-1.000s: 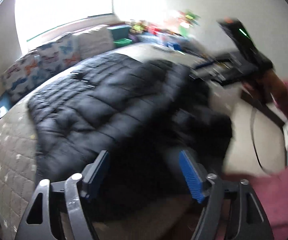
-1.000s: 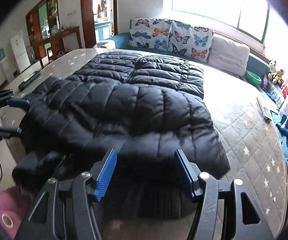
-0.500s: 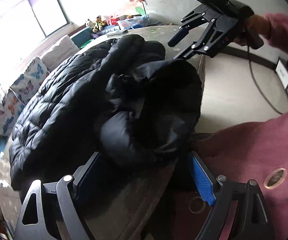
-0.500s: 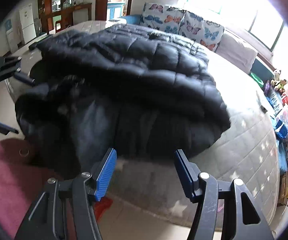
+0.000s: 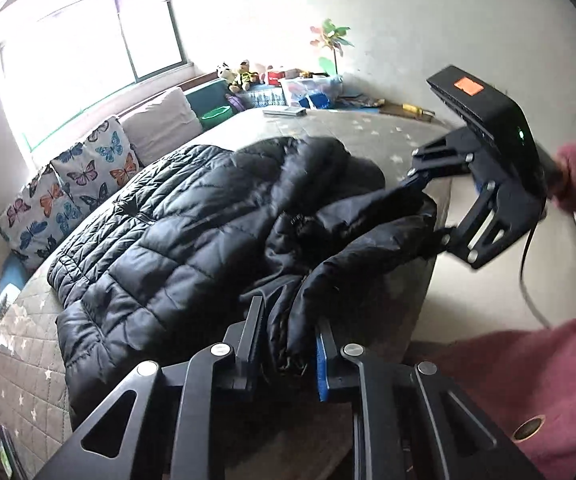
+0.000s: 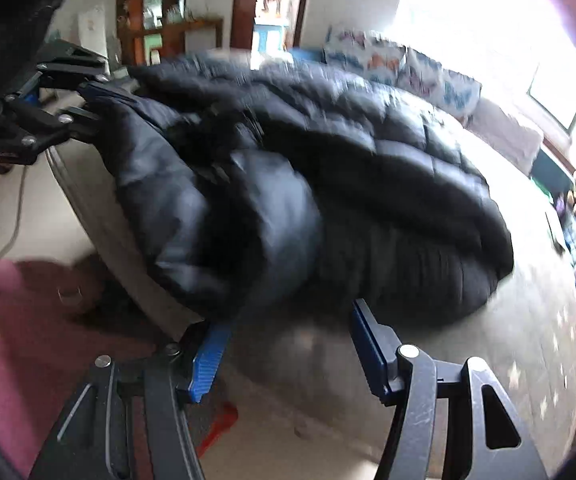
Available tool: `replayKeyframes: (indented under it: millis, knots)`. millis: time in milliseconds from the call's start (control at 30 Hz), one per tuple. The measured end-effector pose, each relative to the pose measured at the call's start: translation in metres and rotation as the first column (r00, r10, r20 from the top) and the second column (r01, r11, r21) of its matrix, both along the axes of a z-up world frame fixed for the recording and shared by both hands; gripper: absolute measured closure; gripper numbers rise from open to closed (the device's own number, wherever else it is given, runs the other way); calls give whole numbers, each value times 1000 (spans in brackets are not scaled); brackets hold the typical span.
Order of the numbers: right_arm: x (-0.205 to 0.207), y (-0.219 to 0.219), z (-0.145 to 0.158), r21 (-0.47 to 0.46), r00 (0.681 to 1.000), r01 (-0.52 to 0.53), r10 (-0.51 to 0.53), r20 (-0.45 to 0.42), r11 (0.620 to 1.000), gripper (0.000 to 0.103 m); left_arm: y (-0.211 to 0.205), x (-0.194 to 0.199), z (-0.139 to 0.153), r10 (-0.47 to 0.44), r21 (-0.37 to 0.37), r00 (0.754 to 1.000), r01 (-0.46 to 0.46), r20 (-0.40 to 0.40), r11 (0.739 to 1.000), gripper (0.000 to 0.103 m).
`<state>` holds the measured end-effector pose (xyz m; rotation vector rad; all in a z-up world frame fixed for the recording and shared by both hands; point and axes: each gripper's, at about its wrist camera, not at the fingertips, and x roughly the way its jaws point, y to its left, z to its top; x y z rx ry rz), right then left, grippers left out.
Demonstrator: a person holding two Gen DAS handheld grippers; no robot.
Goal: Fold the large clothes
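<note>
While the black puffer jacket [image 5: 175, 220] is pinched by the closing left hand-held gripper [image 5: 288, 344], the right hand-held gripper [image 6: 288, 344] is held wide at its hem.

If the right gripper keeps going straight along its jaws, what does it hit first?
Probably the black jacket: its bunched near edge fills the line just ahead of the right gripper, whose open jaws hold nothing. Depth is blurred.

right wrist view motion-blurred; jacket [image 6: 328, 184] quilting smeared.

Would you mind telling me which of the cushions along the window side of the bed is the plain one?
The beige cushion nearest the green bowl is plain; the butterfly cushions beside it are patterned.
</note>
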<state>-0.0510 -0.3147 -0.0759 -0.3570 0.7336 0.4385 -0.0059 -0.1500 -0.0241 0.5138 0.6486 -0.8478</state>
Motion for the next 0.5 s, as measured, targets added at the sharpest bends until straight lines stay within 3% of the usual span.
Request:
replayKeyframes:
  millis: [100,167,200,300,367,500]
  knots:
    - [15,12,11,36,999,-26,25,23,999,40,-1,8,12,10,-6,1000,-10,-18,1000,80]
    - [27,19,16,53,1000,-30,30,3,998,64,4,8,16,21,0,1000,-21,-20,1000,77]
    - [31,19,18,57,1000,-26,26,0,998,66,8,8,16,22,10,1000,-22,-19,1000,75]
    - [42,15,38,118,1000,-10,11,-12,993,72,19,2,19,40,16,999,-41,27,999,51]
    - [45,14,48,142,1000,4,-3,-13,990,76,34,-9,22,79,14,993,-80,89,997,18]
    - [46,14,69,178,1000,23,-25,13,984,78,64,-13,20,154,11,978,-157,141,988,13]
